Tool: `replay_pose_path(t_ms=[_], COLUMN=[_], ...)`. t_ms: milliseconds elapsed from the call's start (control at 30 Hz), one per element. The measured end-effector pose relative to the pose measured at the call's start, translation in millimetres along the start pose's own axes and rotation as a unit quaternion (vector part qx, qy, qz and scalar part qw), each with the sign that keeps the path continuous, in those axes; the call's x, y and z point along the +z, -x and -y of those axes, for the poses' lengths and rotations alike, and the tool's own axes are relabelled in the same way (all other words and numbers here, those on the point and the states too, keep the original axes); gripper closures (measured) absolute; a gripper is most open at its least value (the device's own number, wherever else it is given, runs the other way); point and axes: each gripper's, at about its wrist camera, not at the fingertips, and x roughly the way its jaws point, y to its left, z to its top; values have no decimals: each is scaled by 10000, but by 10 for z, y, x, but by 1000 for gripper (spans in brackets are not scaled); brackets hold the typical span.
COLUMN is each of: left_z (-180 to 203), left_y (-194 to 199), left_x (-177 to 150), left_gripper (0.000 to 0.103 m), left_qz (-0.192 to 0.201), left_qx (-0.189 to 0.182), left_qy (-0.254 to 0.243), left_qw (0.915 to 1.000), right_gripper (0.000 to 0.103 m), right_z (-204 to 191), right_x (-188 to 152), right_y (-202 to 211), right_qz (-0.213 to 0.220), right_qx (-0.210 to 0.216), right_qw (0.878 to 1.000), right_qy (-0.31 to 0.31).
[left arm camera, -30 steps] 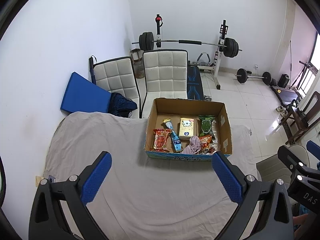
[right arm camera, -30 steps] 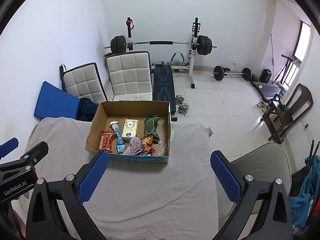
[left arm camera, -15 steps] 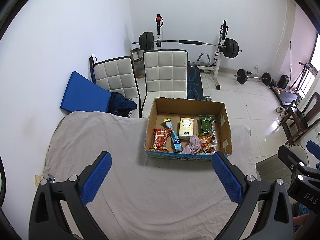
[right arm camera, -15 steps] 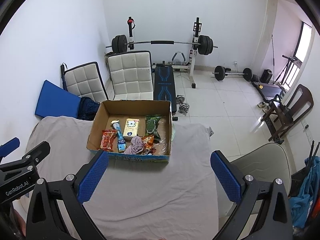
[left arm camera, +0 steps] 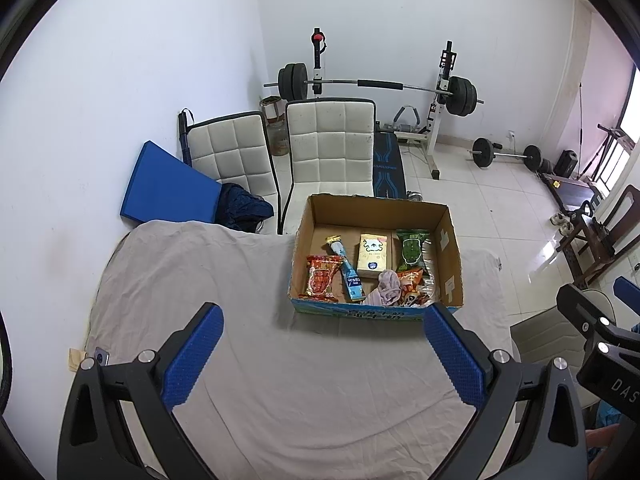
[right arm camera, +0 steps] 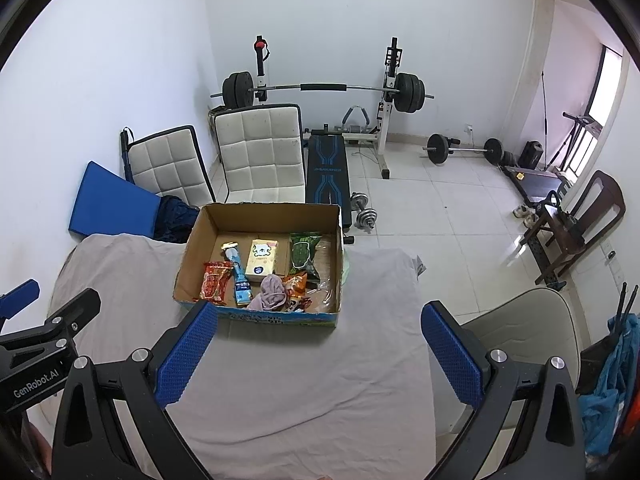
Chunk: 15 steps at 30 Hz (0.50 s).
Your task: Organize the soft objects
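Observation:
An open cardboard box (left arm camera: 450,236) (right arm camera: 196,236) sits at the far side of a table under a grey cloth (left arm camera: 248,360) (right arm camera: 304,392). In it lie a red snack packet (left arm camera: 320,278) (right arm camera: 214,282), a blue tube (left arm camera: 350,276) (right arm camera: 240,276), a cream tissue pack (left arm camera: 373,255) (right arm camera: 262,261), a green packet (left arm camera: 410,250) (right arm camera: 303,254), an orange packet (left arm camera: 410,280) (right arm camera: 295,285) and a crumpled mauve cloth (left arm camera: 386,290) (right arm camera: 270,294). My left gripper (left arm camera: 320,356) and right gripper (right arm camera: 316,354) are open and empty, above the cloth near the box's front.
Two white padded chairs (left arm camera: 332,148) (right arm camera: 168,164) and a blue mat (left arm camera: 164,186) stand behind the table. A barbell rack (right arm camera: 324,88), a bench (right arm camera: 328,176), dumbbells (right arm camera: 362,212) and a wooden chair (right arm camera: 576,220) stand on the tiled floor. A grey chair (right arm camera: 520,328) is at the table's right.
The right gripper has moved slightly forward and left, toward the box. The left gripper has barely moved. Both stay open.

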Motion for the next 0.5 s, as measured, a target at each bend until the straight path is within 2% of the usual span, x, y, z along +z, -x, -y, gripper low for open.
replay_pose_path(t_ms=[500], left_z=[-14], left_y=[26], left_x=[-12], left_gripper=[0], left_qz=[42], left_qx=[2], left_qy=[39], left_qw=[10000], right_gripper=[0], right_z=[-14], right_x=[24], right_y=[34], right_qz=[43], right_qx=[-10], right_qw=[10000], right_qy=[28])
